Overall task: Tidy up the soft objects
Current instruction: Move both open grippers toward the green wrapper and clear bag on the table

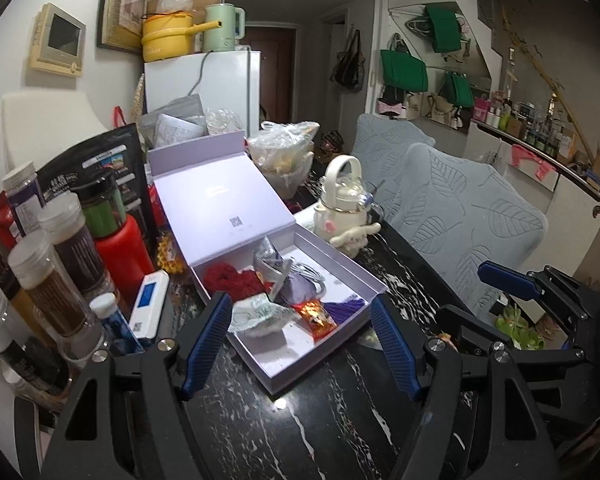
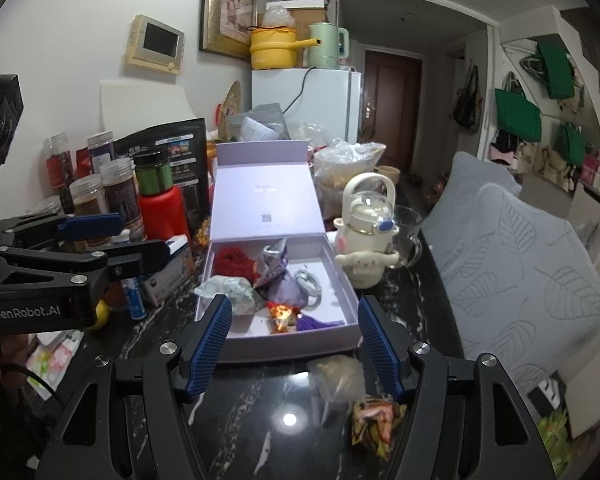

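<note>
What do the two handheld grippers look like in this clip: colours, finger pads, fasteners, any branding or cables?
Both are matte black, angular linkage frames with silver round screw heads at the joints. The left gripper and right gripper each carry two ribbed blue finger pads. In the right wrist view, the left unit's side reads "GenRobot.AI" in pale lettering, and a thin black cable trails beneath it.

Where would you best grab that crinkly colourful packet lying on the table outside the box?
Probably across the middle of the packet, coming straight down from above. It lies flat on the dark table, near the right gripper, whose jaws are open. Its puffy, crumpled body should pinch more easily than its thin edges.
</note>
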### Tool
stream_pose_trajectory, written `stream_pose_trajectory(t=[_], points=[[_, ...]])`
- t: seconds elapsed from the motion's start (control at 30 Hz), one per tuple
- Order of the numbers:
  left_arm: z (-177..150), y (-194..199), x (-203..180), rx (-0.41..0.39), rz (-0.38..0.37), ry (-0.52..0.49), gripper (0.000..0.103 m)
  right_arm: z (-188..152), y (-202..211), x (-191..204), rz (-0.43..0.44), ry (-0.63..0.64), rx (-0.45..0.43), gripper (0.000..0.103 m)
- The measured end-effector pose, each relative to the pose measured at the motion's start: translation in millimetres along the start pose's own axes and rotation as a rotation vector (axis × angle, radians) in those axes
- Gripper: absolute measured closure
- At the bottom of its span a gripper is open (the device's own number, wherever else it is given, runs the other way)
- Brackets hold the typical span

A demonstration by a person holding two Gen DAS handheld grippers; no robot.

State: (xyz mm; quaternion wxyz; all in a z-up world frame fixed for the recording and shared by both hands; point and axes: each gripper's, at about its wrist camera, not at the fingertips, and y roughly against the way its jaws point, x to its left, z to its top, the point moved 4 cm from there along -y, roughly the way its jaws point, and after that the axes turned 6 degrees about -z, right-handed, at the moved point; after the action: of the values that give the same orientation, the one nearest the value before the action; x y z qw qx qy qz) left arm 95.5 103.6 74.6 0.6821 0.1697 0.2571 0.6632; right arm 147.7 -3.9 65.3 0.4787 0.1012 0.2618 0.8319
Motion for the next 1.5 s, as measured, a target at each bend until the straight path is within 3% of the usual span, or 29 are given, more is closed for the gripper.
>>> stream_pose_trajectory(t=[0.6,1.1,1.37,1.5], points=[[-46.0,-32.8,-22.3,0.116,-0.148,0.007,0.031,-61.9,1.2,-17.0,-0.068,-0.067,0.116,0.037],[-86.6,-75.3,-49.6,0.246,-0.214,-0.006,0.031,-121.6,-5.4,-56.3,-0.132,-0.166,0.231,0.037],[-101.1,-95.7,-52.2,0.291,-0.227,0.003,0.031,-135.1,-18.1,-72.5,-0.127,-0.216,0.264,0.037],[-110.2,-106.7,-48.8,0.321,-0.224,0.011,0.031,-139.0,-32.7,-77.1,-0.13,-0.222,0.296,0.03]])
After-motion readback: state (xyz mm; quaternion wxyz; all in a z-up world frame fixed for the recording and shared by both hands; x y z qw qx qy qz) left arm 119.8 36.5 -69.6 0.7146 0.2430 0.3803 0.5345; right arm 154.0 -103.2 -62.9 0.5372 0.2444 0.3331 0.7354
